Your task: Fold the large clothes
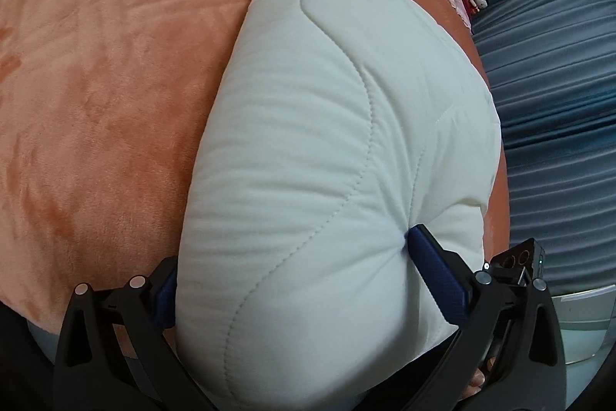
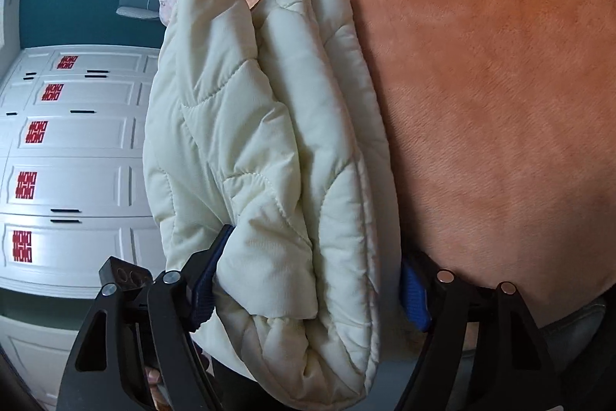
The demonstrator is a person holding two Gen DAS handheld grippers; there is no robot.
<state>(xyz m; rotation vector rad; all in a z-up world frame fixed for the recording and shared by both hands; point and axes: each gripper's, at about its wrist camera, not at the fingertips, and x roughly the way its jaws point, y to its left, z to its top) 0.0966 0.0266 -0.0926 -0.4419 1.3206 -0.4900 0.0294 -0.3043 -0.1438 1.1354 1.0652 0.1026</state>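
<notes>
Your left gripper (image 1: 292, 280) has its blue-padded fingers (image 1: 437, 270) pressed into the near end of the cream quilted jacket (image 1: 327, 141), one pad denting the padding on the right, the other half hidden at the left edge. Your right gripper (image 2: 312, 280) is likewise clamped on the bundle, its fingers (image 2: 208, 276) squeezing several stacked layers of the same jacket (image 2: 269, 141).

The jacket is already folded into a thick bundle and lies along the edge of the bed, on the orange plush blanket (image 1: 96, 103); whether it rests fully or is partly lifted is hard to tell.

Expect it to handle as light, puffy and springy: the filling compresses under the pads and will likely push back, and the smooth shell looks slippery, so layers may slide apart. Take hold deep across all layers near a stitched seam, not just the outer skin, and keep both ends level.
</notes>
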